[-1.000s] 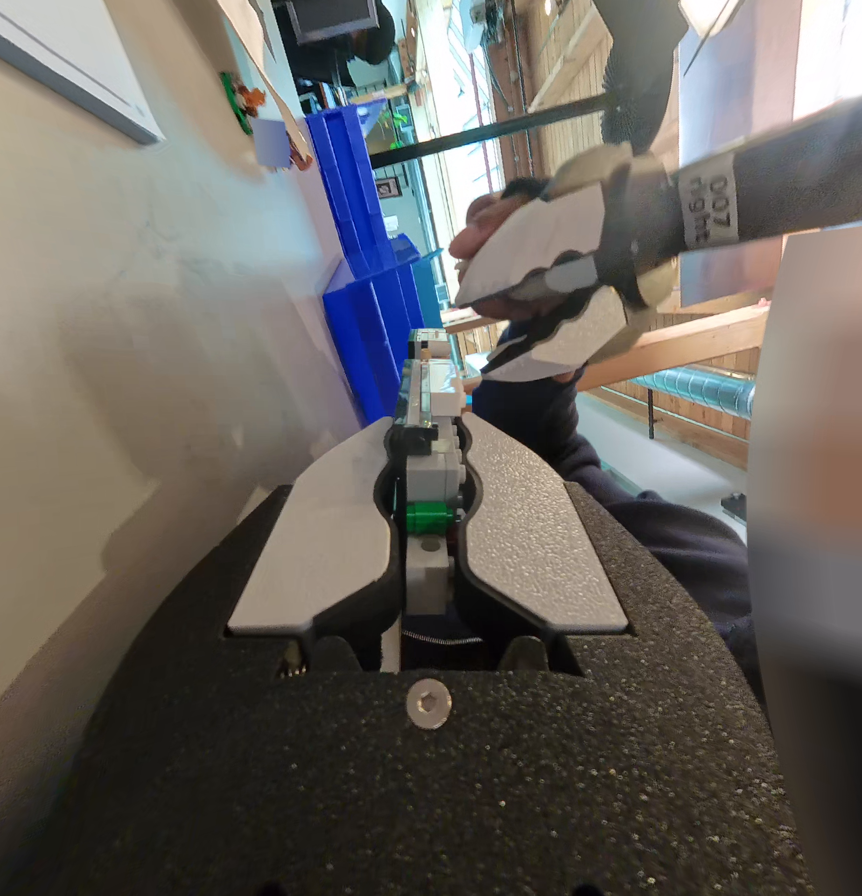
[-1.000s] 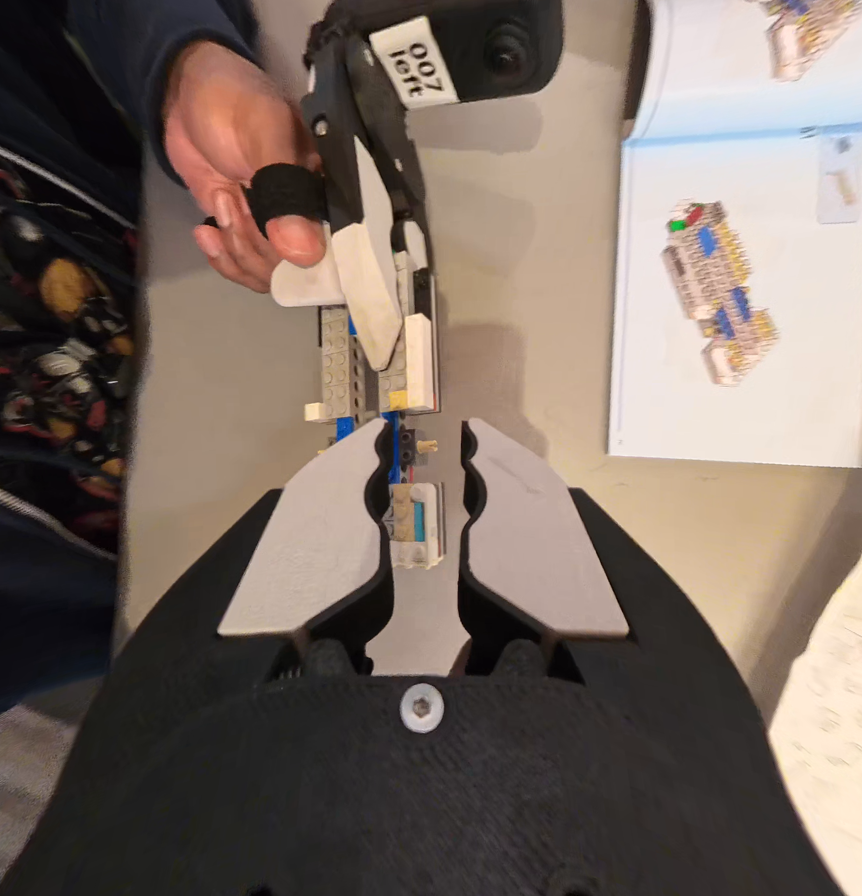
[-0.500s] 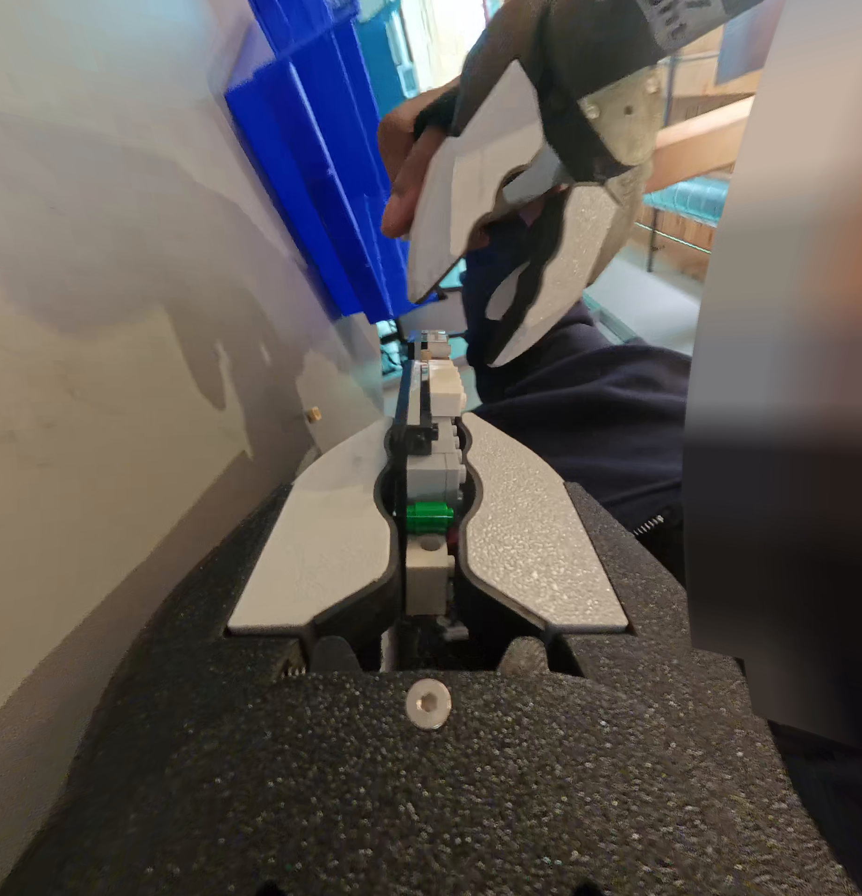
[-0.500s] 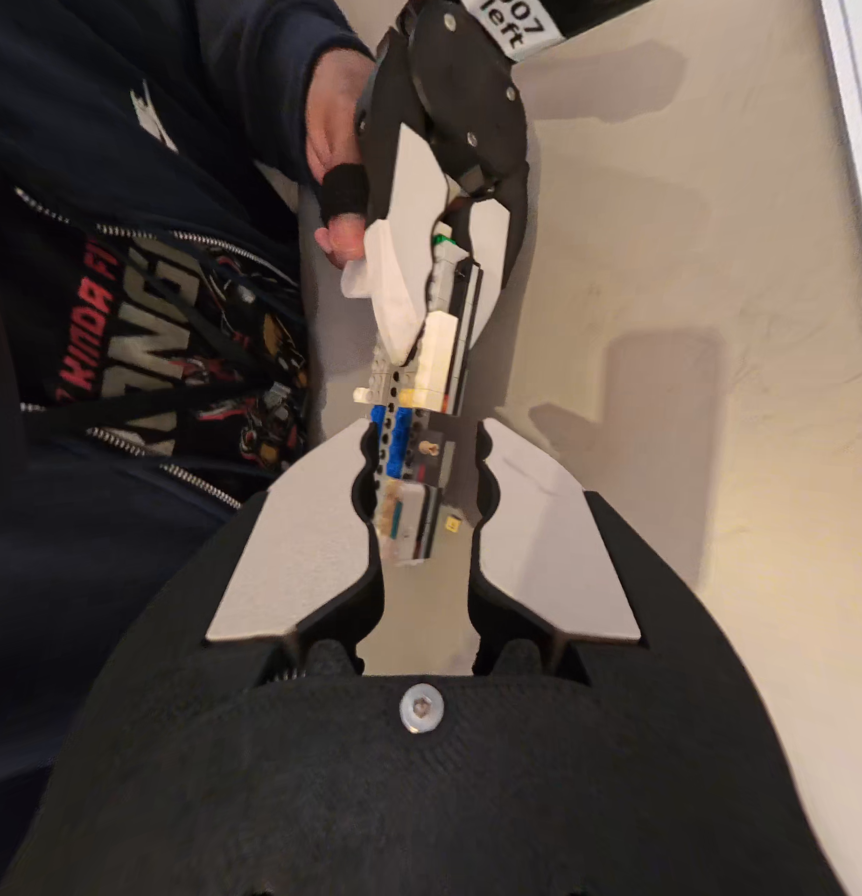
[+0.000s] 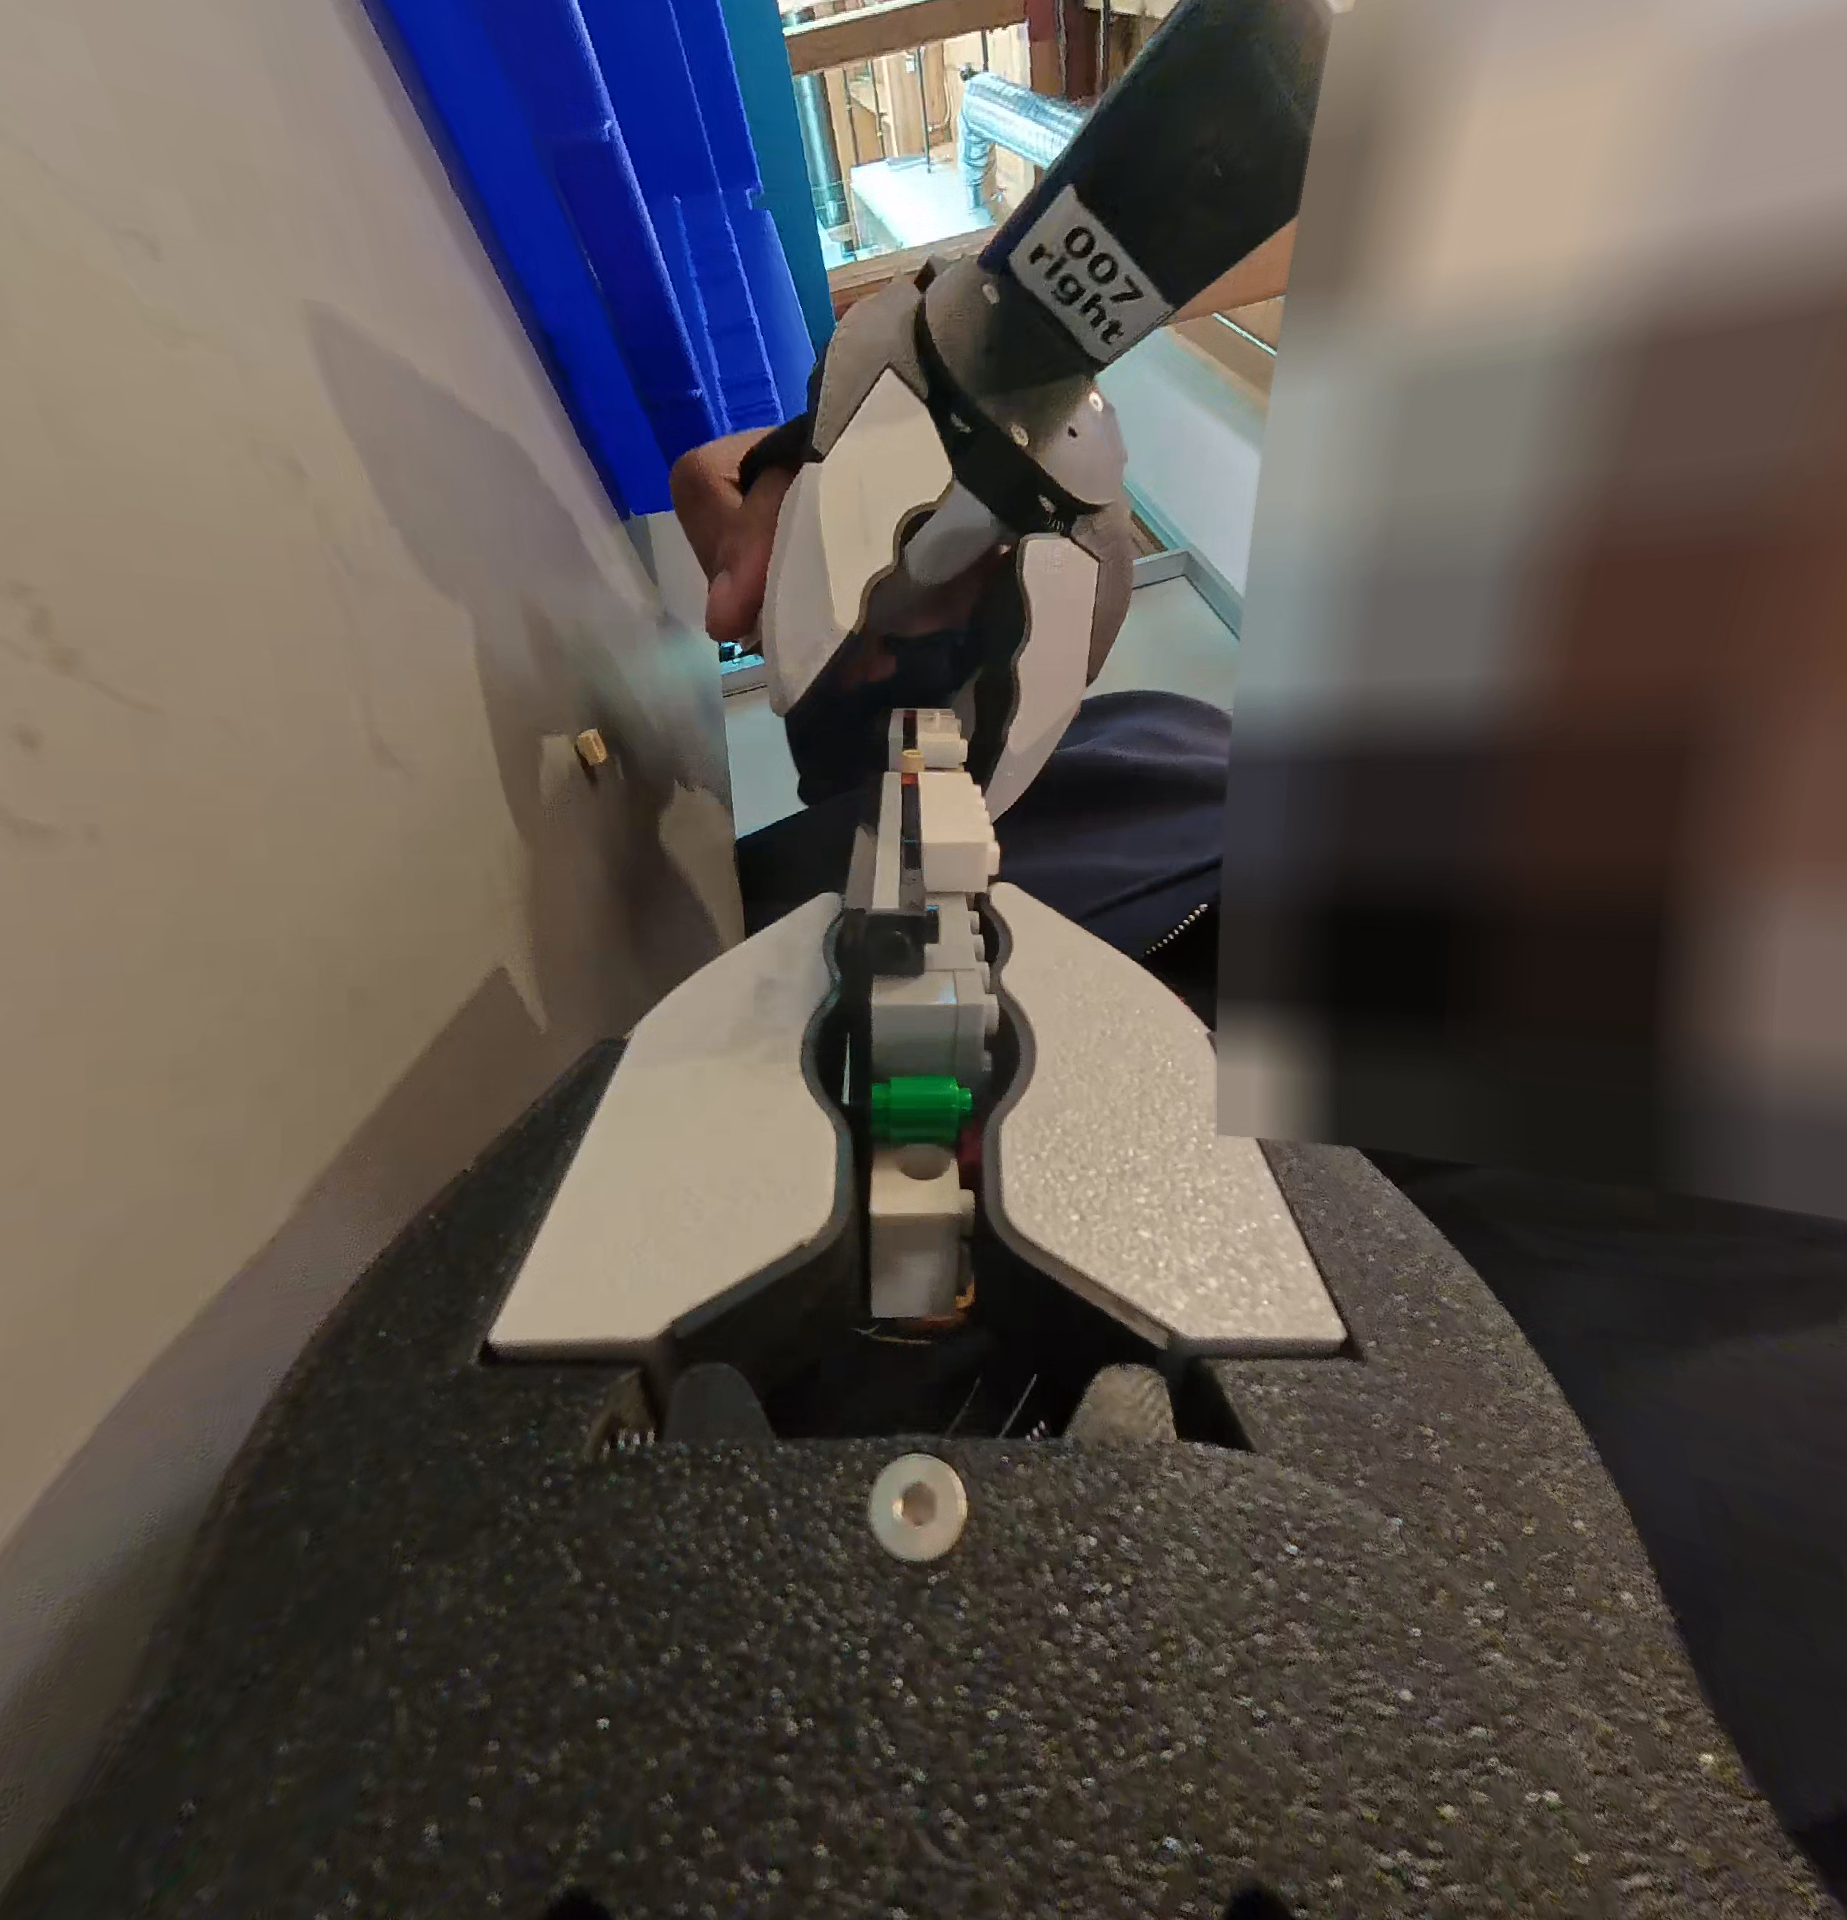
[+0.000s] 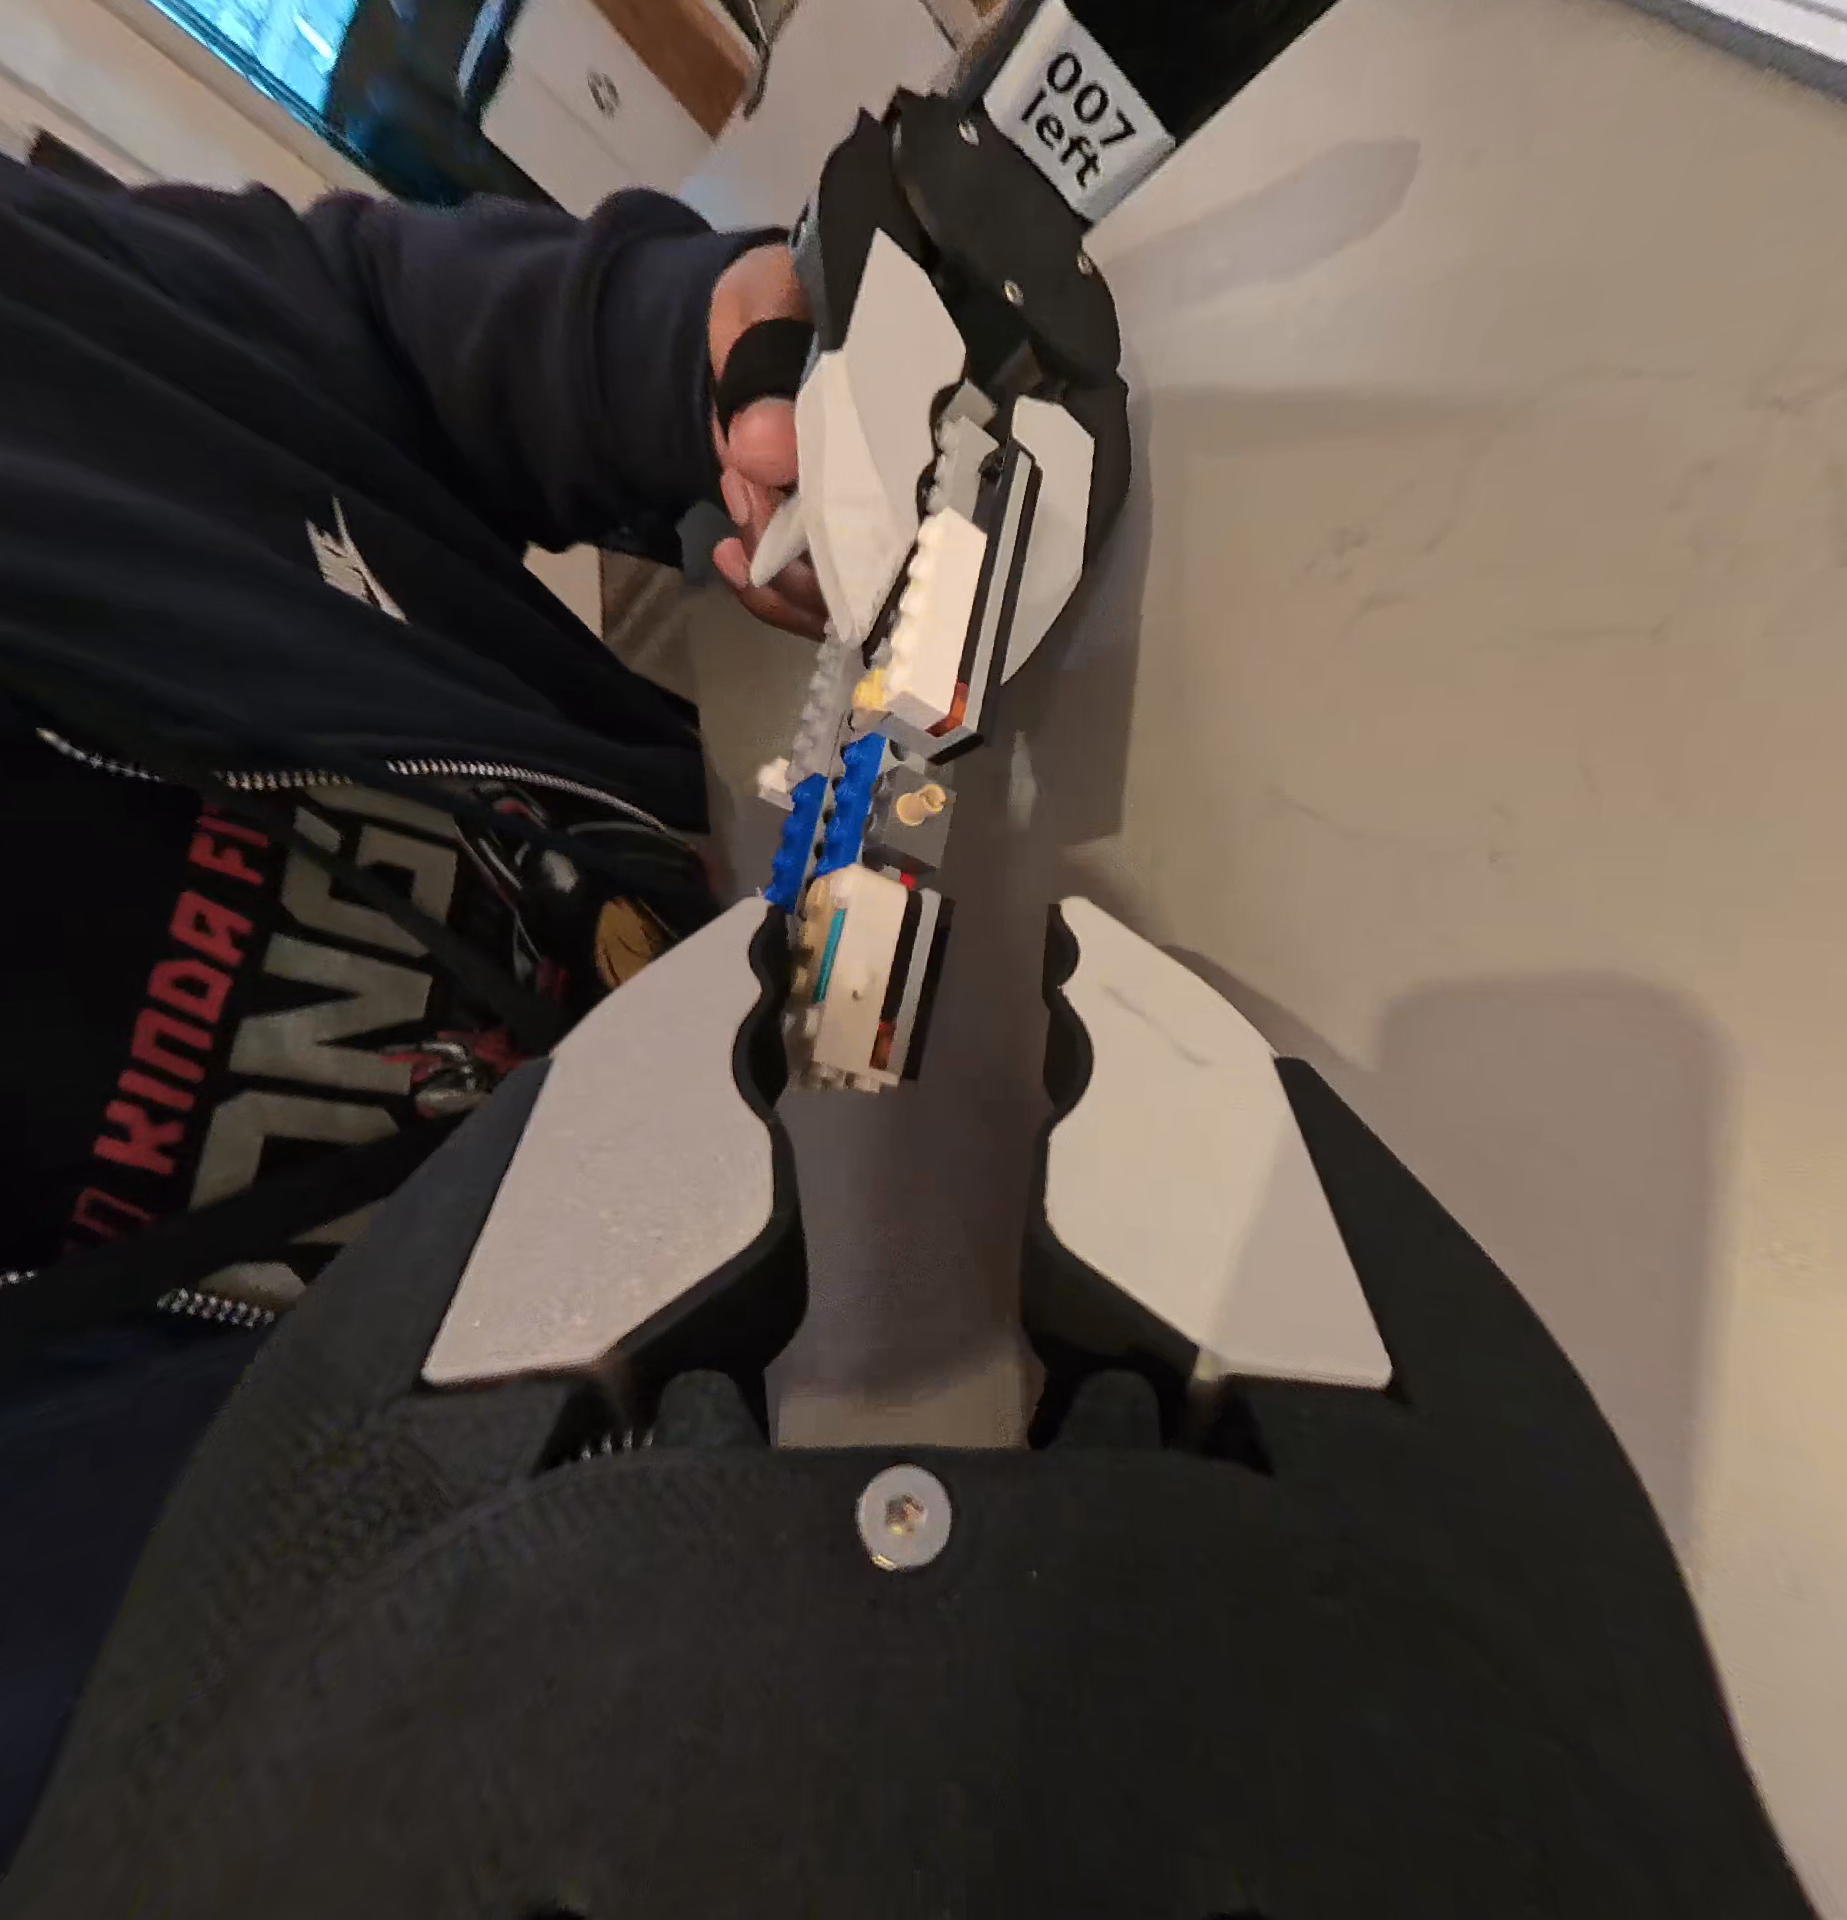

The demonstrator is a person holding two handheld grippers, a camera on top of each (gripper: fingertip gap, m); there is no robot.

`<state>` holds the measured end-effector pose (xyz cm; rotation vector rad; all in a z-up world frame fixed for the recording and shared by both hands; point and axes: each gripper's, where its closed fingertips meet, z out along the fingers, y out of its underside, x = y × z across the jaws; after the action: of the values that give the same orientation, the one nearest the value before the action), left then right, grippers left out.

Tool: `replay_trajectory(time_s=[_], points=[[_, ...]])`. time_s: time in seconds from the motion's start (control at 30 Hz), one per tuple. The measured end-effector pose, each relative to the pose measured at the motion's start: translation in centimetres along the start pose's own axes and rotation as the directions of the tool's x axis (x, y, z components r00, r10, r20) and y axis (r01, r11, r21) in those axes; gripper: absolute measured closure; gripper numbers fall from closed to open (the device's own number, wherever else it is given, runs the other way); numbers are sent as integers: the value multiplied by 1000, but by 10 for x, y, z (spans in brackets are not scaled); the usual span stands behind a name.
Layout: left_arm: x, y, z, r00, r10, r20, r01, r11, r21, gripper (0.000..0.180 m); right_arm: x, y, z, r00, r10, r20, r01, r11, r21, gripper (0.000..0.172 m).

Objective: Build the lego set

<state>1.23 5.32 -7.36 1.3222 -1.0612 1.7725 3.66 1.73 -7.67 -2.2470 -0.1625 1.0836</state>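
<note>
Left wrist view: left gripper clamped on brick model; right gripper wide open, model's far end between fingers, right pad clear.

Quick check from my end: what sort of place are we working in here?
Probably a workshop or maker space. Stacked blue plastic storage bins stand along the pale worktop, with timber framing and a metal duct behind. The left gripper holds a toy-brick model over the worktop.
</note>
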Motion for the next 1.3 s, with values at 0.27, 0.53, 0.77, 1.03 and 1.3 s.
replay_trajectory(time_s=[0.27, 0.53, 0.77, 1.03, 1.3], points=[[1, 0, -3, 1000, -18, -8, 18, 1000, 15, 161, -3, -1, -10, 999, 3, 54, -7, 997, 81, 125], [-10, 4, 2, 997, -41, 73, 44, 998, -37, 161, 6, -7, -4, 996, 21, 91, -29, 995, 91, 125], [-12, 7, 3, 989, -57, 134, 69, 994, -86, 161, 10, -3, 16, 989, 47, 137, -53, 998, 40, 125], [-14, 13, 9, 980, -78, 185, 104, 986, -134, 161, 13, -3, 24, 980, 80, 182, -88, 995, 39, 127], [-22, 16, 10, 960, -86, 265, 130, 979, -155, 161, 13, 1, 27, 976, 95, 197, -100, 995, 13, 132]])
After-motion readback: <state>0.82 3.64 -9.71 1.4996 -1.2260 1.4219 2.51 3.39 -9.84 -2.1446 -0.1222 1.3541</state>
